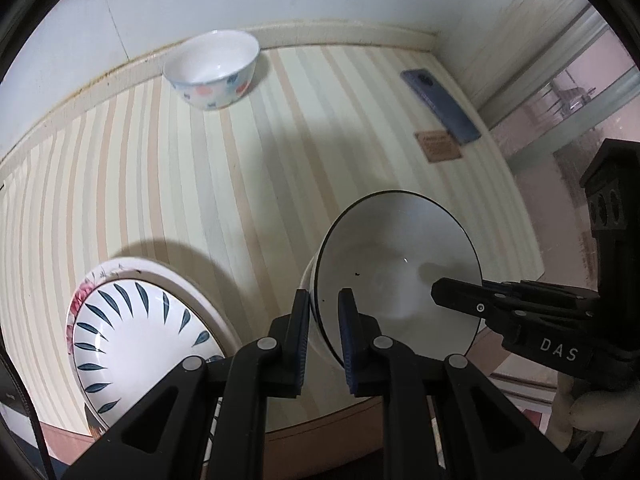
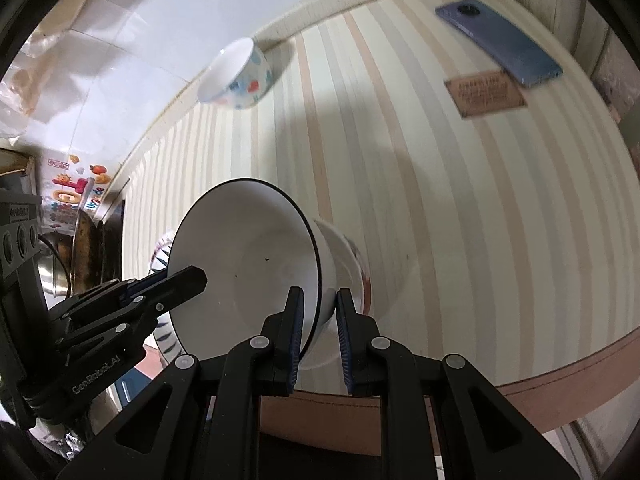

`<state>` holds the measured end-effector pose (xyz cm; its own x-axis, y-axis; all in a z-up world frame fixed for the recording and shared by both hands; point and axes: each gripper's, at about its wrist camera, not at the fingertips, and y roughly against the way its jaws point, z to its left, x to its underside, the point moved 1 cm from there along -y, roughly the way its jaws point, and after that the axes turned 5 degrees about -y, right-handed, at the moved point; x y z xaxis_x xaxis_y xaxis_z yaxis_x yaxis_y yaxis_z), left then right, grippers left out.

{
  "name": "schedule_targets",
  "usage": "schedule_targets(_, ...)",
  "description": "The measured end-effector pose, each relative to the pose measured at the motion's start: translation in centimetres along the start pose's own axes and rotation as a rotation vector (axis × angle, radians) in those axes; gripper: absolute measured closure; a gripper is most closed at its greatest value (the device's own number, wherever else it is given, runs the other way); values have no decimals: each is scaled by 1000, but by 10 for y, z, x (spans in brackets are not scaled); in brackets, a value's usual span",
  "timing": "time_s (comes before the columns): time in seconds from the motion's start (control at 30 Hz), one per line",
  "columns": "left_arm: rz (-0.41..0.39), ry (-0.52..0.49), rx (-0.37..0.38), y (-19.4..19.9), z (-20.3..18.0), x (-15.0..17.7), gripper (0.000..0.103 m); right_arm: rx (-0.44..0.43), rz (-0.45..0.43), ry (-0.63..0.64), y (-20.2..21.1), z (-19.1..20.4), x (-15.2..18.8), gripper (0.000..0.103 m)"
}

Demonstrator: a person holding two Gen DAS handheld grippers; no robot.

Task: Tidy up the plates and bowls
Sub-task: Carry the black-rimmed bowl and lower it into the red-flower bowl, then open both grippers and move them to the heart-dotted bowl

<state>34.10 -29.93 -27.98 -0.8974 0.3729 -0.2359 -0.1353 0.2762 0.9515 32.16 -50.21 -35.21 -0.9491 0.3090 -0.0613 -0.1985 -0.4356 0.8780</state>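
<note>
A white bowl with a thin dark rim (image 1: 396,264) is held tilted above the striped table, near its front edge. My left gripper (image 1: 325,312) is shut on its left rim. My right gripper (image 2: 319,312) is shut on its opposite rim; it also shows in the left wrist view (image 1: 460,298). The same bowl fills the middle of the right wrist view (image 2: 244,264), where the left gripper (image 2: 176,282) reaches in from the left. A leaf-pattern plate (image 1: 140,344) lies on a floral plate (image 1: 86,294) at the front left. A small spotted bowl (image 1: 212,68) stands by the back wall.
A blue phone (image 1: 440,106) and a brown card (image 1: 438,146) lie at the table's right. The striped table (image 1: 240,184) has a raised back ledge and a wall corner at the right. Clutter and a colourful box (image 2: 68,188) stand off the table's left.
</note>
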Motion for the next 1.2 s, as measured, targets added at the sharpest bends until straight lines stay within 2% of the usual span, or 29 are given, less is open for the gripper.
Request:
schedule_targets(0.67,68,-9,-48,-29,-3,12,91,48,40,31,-18,1,-2,83)
schedule_targets(1.0,104,-1,-57,-41,-4,16,90,119,81,76,-20,10,-15,79)
schedule_targets(1.2,110,2,-61,-38,-3,13,90,86,113,70,-15,7,-28,78)
